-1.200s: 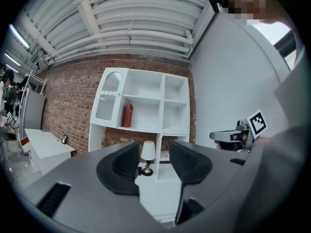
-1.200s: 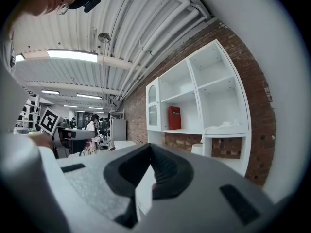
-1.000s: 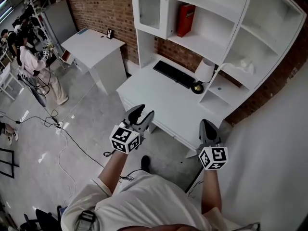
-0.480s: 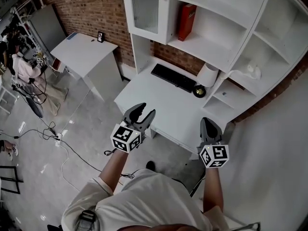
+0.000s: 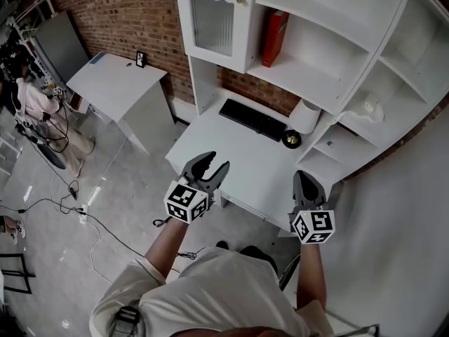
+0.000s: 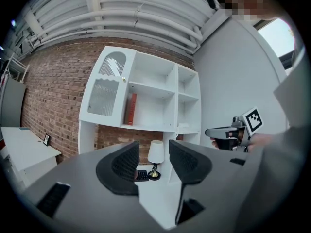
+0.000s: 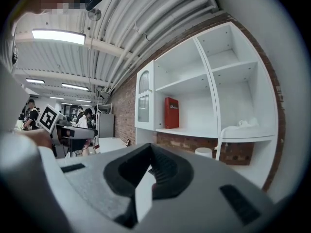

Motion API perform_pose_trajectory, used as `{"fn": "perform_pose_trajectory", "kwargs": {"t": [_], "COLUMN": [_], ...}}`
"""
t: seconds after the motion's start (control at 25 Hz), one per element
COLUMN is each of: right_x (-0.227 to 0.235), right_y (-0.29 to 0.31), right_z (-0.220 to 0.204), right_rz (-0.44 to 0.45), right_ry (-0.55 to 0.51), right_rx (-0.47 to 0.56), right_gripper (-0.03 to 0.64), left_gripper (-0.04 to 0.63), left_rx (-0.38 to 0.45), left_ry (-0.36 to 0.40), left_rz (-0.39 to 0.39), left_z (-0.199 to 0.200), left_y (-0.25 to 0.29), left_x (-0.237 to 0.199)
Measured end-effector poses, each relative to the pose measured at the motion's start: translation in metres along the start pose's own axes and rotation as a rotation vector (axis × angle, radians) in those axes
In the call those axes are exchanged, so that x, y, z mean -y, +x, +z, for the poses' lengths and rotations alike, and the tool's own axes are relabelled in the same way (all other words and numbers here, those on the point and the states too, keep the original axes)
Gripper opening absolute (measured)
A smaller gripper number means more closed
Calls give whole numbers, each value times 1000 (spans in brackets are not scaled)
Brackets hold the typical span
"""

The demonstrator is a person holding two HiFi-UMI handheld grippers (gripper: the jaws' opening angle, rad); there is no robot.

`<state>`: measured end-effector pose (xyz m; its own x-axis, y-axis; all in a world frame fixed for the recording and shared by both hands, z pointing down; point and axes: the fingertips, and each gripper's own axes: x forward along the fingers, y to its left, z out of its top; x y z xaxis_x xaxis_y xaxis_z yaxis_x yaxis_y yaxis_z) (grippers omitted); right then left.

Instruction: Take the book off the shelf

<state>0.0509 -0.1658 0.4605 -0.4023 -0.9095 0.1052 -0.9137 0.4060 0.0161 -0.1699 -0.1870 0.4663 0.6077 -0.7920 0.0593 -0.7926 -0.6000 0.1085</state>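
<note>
Grey glossy floor far left, wide open, people standing at its far end, one thin black cable trailing across. Next along, a small white side table against the red brick wall, a free lane of floor between its edge and the big white desk.

Left gripper up by the desk's near edge, jaws spread wide, nothing between them. Above the desk, a tall white shelving unit: ribbed-glass cabinet door at the left, then an open middle compartment. In there, the slim red hardback book, upright, near the compartment's left end, just beside the cabinet, bare ledge to its right. Plain red from the head view; pale lettering on the cover only in the right gripper view, too small to read.

Below, a flat black keyboard, then a white-shaded lamp on a dark round base, close to a shelf upright. Lamp framed between the open pads in the left gripper view, keyboard mostly hidden behind the left pad there.

Right gripper over the desk's front edge, well apart from the other, jaws closed tip to tip, empty. Further right, narrow side shelves holding a small white object, shape unclear, then plain pale wall hemming in that side.
</note>
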Motion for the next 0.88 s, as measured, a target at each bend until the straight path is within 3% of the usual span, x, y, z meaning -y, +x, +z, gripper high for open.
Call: {"fn": "perform_pose_trajectory", "kwargs": {"t": [0.32, 0.88], "right_x": [16, 77], "right_y": [24, 92], "right_z": [-2, 5], "right_rz": [3, 98], "right_ry": [-5, -34], "right_rx": [-22, -38], "right_gripper": [3, 2], "left_gripper": [179, 179], "left_rx": [-17, 6], "left_ry": [-20, -7], "left_rz": [5, 81], "left_z": [-8, 10], "left_y": [26, 111], "left_x": [-10, -26]}}
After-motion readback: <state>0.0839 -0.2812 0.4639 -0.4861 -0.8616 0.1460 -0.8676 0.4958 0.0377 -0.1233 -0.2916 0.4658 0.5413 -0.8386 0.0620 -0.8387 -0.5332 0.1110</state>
